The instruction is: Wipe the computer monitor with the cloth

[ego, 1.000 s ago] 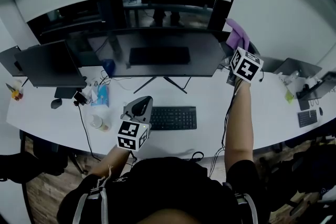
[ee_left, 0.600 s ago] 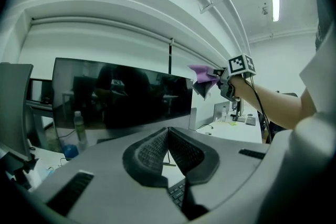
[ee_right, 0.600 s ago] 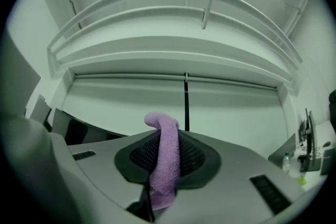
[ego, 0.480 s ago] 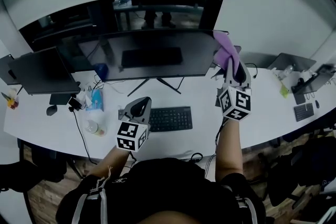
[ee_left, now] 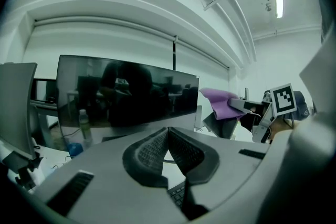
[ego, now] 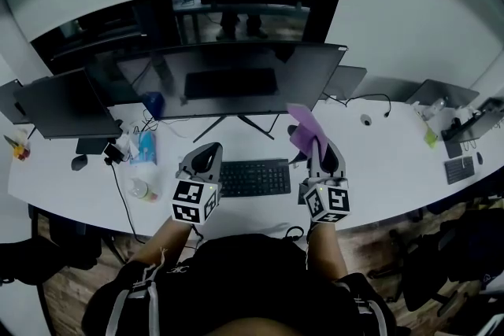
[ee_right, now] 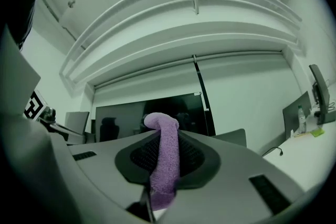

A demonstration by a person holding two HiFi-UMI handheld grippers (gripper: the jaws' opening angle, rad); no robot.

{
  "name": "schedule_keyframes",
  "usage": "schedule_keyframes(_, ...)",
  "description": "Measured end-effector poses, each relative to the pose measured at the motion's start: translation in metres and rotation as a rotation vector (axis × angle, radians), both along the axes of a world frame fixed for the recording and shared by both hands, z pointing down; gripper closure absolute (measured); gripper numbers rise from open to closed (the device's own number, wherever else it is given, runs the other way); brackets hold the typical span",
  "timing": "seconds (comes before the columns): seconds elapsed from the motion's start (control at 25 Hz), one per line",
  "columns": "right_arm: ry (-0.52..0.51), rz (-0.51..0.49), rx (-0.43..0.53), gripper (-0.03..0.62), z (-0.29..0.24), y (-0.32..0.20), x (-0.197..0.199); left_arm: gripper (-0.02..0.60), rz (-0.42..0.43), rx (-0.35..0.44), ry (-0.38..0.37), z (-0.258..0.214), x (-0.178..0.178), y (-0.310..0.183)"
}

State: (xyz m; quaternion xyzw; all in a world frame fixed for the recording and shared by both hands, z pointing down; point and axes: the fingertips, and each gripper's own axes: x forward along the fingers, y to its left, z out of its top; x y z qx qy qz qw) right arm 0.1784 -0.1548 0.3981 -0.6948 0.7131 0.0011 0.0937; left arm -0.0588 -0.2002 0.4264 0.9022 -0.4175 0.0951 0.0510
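The wide dark monitor (ego: pixel 236 79) stands on its stand at the back of the white desk (ego: pixel 378 145). My right gripper (ego: pixel 319 147) is shut on a purple cloth (ego: pixel 303 127), held over the desk just right of the keyboard (ego: pixel 253 177), well in front of the screen. In the right gripper view the cloth (ee_right: pixel 164 157) is pinched between the jaws, with the monitor (ee_right: pixel 149 118) ahead. My left gripper (ego: pixel 206 156) hovers left of the keyboard, jaws shut with nothing between them (ee_left: pixel 167 150). The left gripper view shows the monitor (ee_left: pixel 126 94) and the cloth (ee_left: pixel 223 103) to the right.
A second, smaller monitor (ego: pixel 67 102) stands at the left. A blue packet (ego: pixel 150 144), a bottle (ego: pixel 144 186) and cables lie left of the keyboard. A laptop (ego: pixel 342 83) sits right of the main screen; more devices (ego: pixel 461 145) are at the far right.
My right gripper with the purple cloth has come down and back from the monitor's right upper edge to low over the desk beside the keyboard. The left gripper has stayed put.
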Motion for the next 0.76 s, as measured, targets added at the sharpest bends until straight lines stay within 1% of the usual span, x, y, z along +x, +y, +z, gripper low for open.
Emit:
schedule_keyframes(0.12,-0.005,-0.008,-0.026,0.517,0.009,-0.001,-0.002,0.568,-0.010,-0.001,0.003,0.002,-0.002,0.000)
schedule_keyframes(0.24,0.000,-0.015,-0.030,0.516,0.011,-0.003,-0.002,0.568,-0.023,0.006,0.007,0.002,-0.005,0.000)
schedule_keyframes(0.56,0.013,-0.072,-0.055,0.516,0.022,-0.012,-0.021,0.568,-0.063,0.004,0.009,0.005,-0.018,-0.007)
schedule_keyframes(0.76,0.054,-0.092,-0.062,0.516,0.025,-0.019,-0.030,0.568,-0.081,0.000,0.012,0.005,-0.019,-0.014)
